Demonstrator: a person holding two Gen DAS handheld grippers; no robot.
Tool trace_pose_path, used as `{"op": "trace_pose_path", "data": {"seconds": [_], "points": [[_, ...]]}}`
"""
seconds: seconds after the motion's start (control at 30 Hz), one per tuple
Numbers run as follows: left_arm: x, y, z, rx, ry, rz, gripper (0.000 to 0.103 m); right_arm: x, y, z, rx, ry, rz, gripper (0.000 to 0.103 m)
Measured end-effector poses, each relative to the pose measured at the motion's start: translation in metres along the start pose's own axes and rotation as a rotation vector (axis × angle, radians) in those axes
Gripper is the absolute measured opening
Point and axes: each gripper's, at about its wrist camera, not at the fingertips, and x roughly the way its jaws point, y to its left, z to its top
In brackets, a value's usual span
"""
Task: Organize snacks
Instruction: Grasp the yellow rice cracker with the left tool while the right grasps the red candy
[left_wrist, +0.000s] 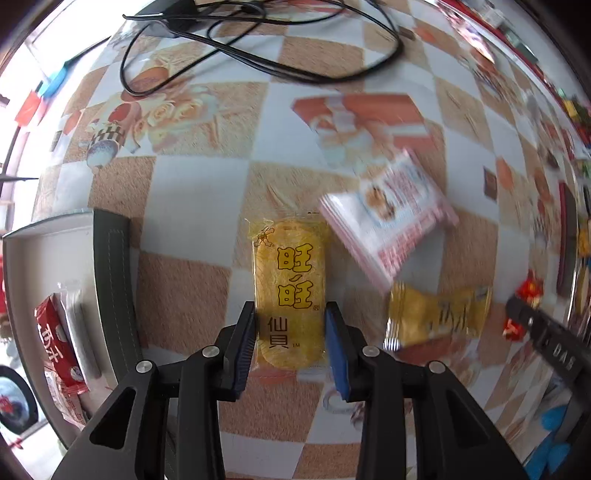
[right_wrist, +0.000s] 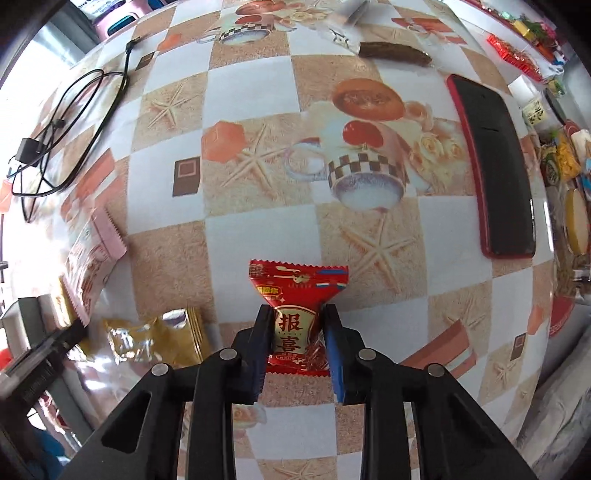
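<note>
The left gripper (left_wrist: 290, 332) has its jaws closed narrow on a yellow rice cracker packet (left_wrist: 290, 291), pads pressing its long sides near the lower end, so most of the packet sticks out beyond the jaws. To the left of these jaws stands a white box (left_wrist: 51, 266) with a red snack (left_wrist: 55, 339) already inside, probably the place for sorted items. The right gripper (right_wrist: 295, 339) has its jaws pinched on a red candy packet (right_wrist: 297, 314) at its middle, crimped end pointing away. A pink packet (left_wrist: 391, 221) and a gold packet (left_wrist: 436, 314) lie on the tabletop (right_wrist: 255, 206), right of the left jaws.
</note>
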Motion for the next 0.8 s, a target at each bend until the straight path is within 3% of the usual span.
{"op": "trace_pose_path", "data": {"seconds": [0.3,0.73,0.8], "points": [[0.001,-0.023,-0.063,0.128,0.009,-0.002,0.039,0.005,0.0,-0.055,-0.111,0.003,0.005,0.029],[0.006,-0.034,-0.13,0.289,0.041,-0.009,0.039,0.01,-0.007,-0.176,-0.231,0.05,-0.032,0.029],[0.003,-0.021,-0.152,0.307,0.045,-0.011,0.039,0.011,-0.008,-0.194,-0.237,0.059,-0.037,0.029]]}}
